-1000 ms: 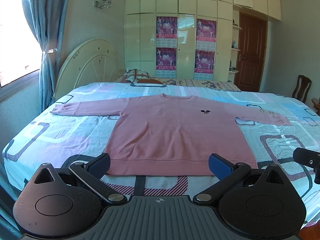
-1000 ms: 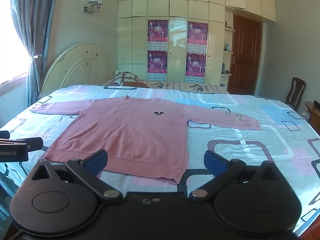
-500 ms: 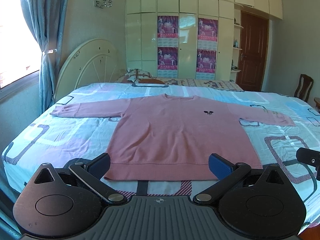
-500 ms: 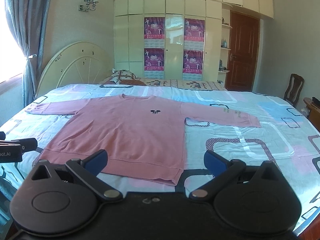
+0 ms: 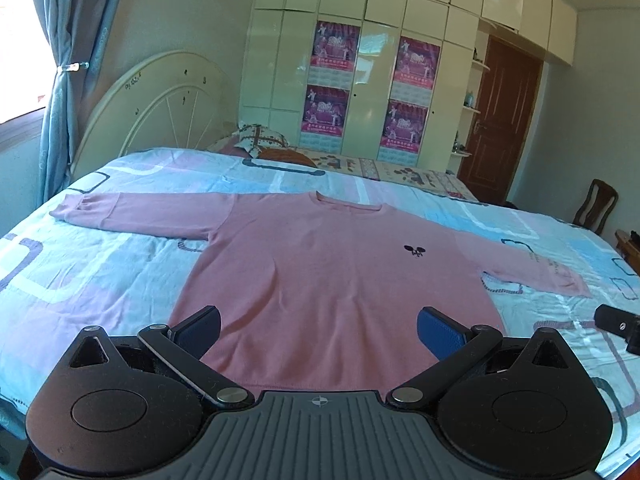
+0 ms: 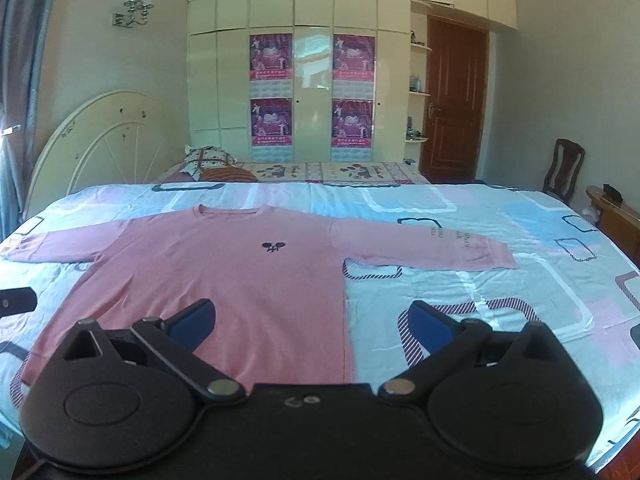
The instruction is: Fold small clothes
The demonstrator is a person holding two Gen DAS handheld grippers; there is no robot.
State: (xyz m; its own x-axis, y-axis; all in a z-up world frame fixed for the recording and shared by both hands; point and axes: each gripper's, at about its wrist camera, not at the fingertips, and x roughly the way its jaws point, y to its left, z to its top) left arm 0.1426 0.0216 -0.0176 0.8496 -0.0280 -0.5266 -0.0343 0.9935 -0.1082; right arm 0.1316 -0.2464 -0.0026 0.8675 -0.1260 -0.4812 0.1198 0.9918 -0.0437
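A pink long-sleeved sweater (image 5: 320, 272) lies flat on the bed, front up, both sleeves spread out sideways, with a small dark emblem on the chest. It also shows in the right wrist view (image 6: 224, 280). My left gripper (image 5: 318, 330) is open and empty, above the sweater's lower hem near its middle. My right gripper (image 6: 310, 322) is open and empty, above the sweater's lower right corner. The near hem is hidden behind both grippers' bodies.
The bed (image 5: 100, 272) has a blue, pink and white patterned sheet. A cream headboard (image 5: 160, 112) and pillows (image 5: 260, 140) are at the far left. A wardrobe (image 6: 312, 80), a brown door (image 6: 452, 100) and a wooden chair (image 6: 564, 168) stand beyond the bed.
Both grippers have moved forward over the bed and tilted down, so the sweater looks larger and nearer. Both stay open. The sweater has not moved.
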